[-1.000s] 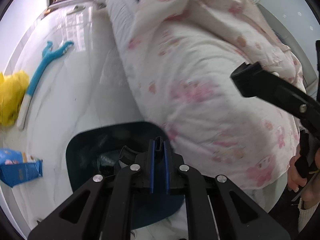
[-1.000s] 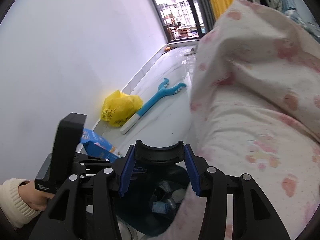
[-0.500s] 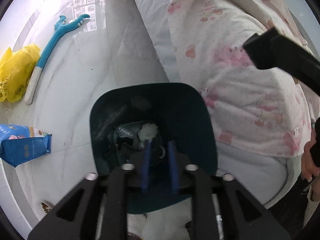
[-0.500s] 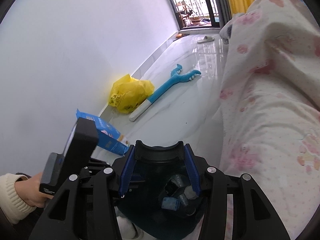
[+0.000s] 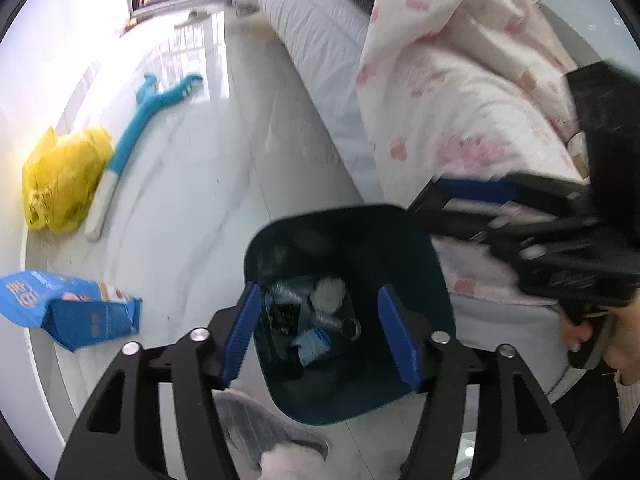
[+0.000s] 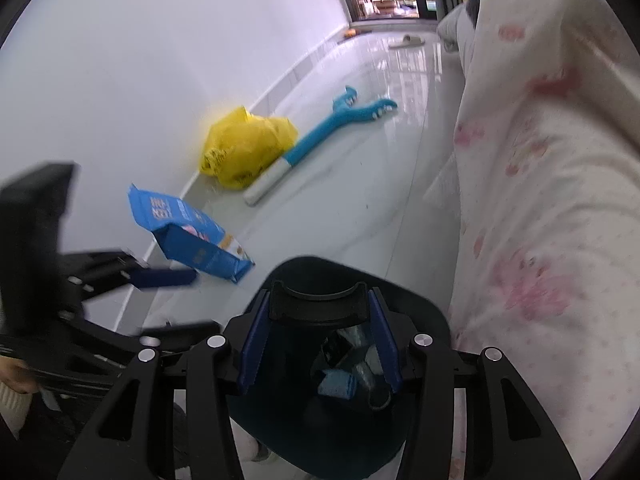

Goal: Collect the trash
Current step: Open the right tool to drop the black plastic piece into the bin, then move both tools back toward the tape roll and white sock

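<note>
Left gripper (image 5: pixel 320 336) just opened, empty; right gripper's (image 6: pixel 318 340) black piece (image 6: pixel 319 300) only right view.

Right tongs (image 5: pixel 448 204) motion-blurred (bin (image 5: pixel 420 248) rim partly covered).

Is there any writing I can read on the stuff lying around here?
Blue packet: large white characters on its upper face, too blurred to read.
Yellow bag: dark print near its lower edge, too small and crumpled to read.
Dark wrapper in the bin: pale print, unreadable.
Nothing else carries text.

Bright window daylight, floor (image 5: pixel 192 184) glare, motion blur, fisheye edges
</note>
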Available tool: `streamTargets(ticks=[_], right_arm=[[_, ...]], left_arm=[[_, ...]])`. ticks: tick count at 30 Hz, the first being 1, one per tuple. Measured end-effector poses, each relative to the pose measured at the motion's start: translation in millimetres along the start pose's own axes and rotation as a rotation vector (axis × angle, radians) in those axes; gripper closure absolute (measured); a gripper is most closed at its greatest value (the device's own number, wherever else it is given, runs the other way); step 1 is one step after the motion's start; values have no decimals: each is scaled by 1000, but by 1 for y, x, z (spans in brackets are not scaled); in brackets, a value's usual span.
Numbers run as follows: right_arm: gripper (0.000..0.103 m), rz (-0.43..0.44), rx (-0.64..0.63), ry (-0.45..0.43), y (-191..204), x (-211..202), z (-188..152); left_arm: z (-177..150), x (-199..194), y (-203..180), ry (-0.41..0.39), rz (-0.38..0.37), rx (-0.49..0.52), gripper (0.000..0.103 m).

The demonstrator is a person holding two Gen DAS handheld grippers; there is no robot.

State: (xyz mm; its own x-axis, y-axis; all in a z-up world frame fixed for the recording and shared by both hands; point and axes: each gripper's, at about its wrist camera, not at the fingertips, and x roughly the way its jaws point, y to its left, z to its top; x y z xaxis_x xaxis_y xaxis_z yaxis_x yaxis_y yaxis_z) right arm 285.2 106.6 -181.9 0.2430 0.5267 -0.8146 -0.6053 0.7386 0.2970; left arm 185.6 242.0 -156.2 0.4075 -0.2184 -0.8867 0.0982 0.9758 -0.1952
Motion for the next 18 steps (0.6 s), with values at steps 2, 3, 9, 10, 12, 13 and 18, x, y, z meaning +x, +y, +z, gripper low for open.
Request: streamTargets(ticks=[2, 3, 9, 10, 12, 13, 18], right_arm=[[54, -2, 0, 35, 2, 11, -2], [54, -3, -3, 50, 3, 16, -4], [54, -19, -29, 124, 9, 39, -13], [54, -21, -32, 134, 10, 41, -14], [54, -27, -41, 149, 12, 45, -16], [54, -29, -42, 152, 13, 46, -17], [53, -56, -59, 190, 15, 54, -22]], left_arm=[[1, -9, 0, -36, 0, 10, 35], [2, -13, 0, -56, 2, 13, 33], [7, -42, 2, -186, 9, 29, 24], [9, -48, 3, -211, 6, 21, 23], [10, -57, 4, -254, 11, 5, 19], [12, -62, 6, -279, 12, -5, 18], [19, -78, 9, -372, 24, -42, 13]])
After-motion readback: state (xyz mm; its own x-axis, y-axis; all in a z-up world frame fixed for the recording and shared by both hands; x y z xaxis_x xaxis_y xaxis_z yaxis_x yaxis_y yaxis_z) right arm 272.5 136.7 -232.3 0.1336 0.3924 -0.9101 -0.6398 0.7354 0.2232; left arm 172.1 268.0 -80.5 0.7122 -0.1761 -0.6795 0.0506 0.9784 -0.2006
